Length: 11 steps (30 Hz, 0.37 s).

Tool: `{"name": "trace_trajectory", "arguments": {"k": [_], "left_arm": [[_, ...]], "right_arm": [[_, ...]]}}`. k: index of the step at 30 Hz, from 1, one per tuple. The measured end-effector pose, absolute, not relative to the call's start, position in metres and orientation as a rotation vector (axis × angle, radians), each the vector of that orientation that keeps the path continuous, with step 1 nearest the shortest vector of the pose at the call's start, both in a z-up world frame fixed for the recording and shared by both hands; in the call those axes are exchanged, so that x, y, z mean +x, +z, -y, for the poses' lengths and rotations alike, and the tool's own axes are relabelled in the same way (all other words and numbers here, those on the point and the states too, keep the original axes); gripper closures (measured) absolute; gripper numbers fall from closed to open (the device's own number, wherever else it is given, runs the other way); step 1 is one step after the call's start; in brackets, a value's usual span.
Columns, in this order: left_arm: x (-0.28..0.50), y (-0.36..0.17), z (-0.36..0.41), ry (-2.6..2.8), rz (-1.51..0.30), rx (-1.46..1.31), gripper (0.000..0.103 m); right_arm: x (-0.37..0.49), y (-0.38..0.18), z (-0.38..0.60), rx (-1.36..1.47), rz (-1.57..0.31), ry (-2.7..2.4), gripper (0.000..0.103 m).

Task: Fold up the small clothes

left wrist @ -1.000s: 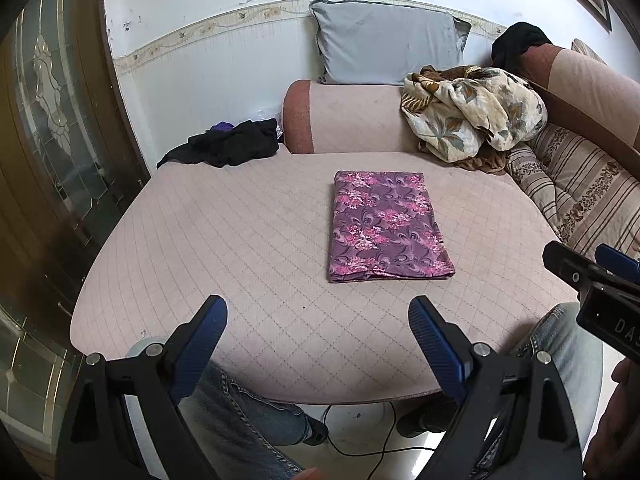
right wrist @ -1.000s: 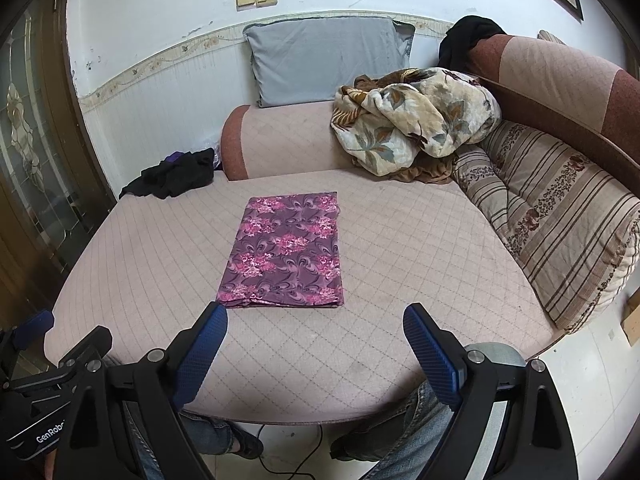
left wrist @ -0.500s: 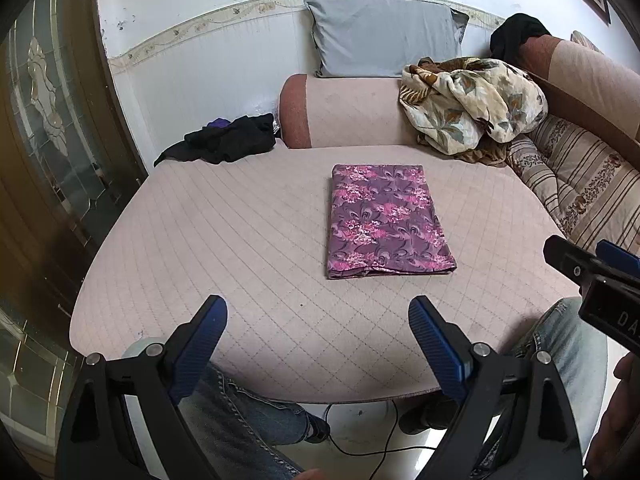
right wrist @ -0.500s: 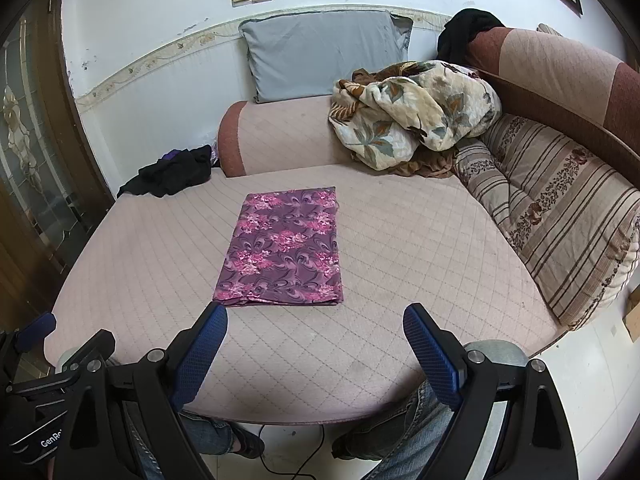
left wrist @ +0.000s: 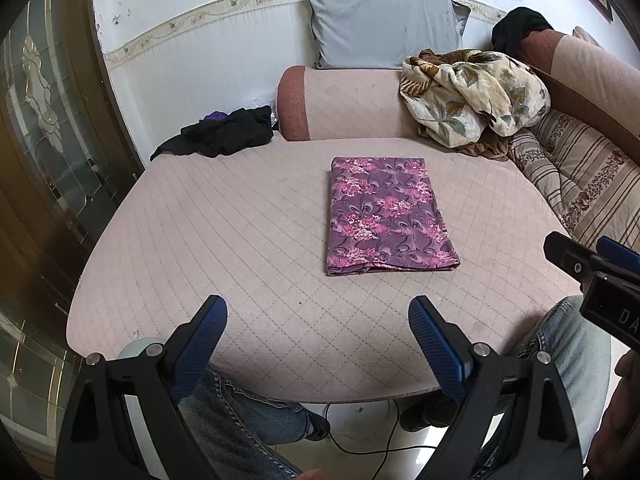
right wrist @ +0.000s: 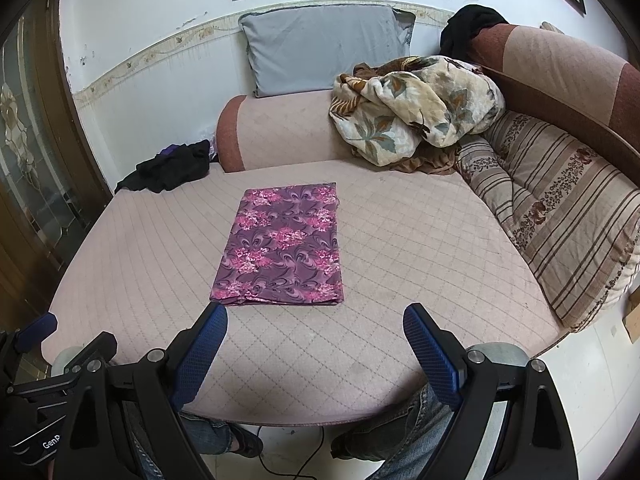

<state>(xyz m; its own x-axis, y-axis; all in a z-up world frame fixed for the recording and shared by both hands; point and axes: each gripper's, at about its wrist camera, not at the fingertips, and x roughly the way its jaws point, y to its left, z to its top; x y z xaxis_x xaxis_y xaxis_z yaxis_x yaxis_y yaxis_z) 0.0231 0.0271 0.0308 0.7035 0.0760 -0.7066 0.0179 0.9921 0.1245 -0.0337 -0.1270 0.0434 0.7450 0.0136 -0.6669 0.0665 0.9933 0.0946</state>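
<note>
- Purple floral cloth (left wrist: 386, 216): folded into a flat rectangle, lying near the middle of the quilted pink seat (left wrist: 240, 240), its folded edge toward the front rim; nothing touches it.
- Left gripper (left wrist: 318, 344): blue-padded jaws spread wide, empty, hovering over the front edge of the seat, short of the cloth and to its left.
- Right gripper (right wrist: 316, 346): jaws likewise spread wide and empty, just in front of the cloth's near edge, not touching it.
- Person's knees in blue jeans (right wrist: 404, 436): visible below both grippers, under the seat's front rim.
- Heap of black clothing (left wrist: 224, 134): at the far left corner of the seat, with a scrap of purple showing on top, well apart from the folded cloth.
- Cream floral blanket (left wrist: 472, 96): bunched against the pink armrest behind the seat, at the right.
- Grey pillow (left wrist: 380, 28): leaning upright against the wall, above the armrest.
- Striped cushion (right wrist: 560, 216): lying along the right side of the seat.
</note>
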Motion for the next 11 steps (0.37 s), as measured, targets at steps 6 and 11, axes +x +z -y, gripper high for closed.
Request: {"name": "trace_trajectory", "arguments": {"k": [6,11], "left_arm": [[0.028,0.028,-0.032,0.020,-0.777,0.099,0.012],[0.040,0.024,-0.033,0.005,-0.737,0.095,0.012]], "right_arm": [[-0.024,0.035,0.128,0.116,-0.750,-0.034,0.010],[-0.010,0.028,0.126,0.100,-0.767,-0.030,0.010]]}}
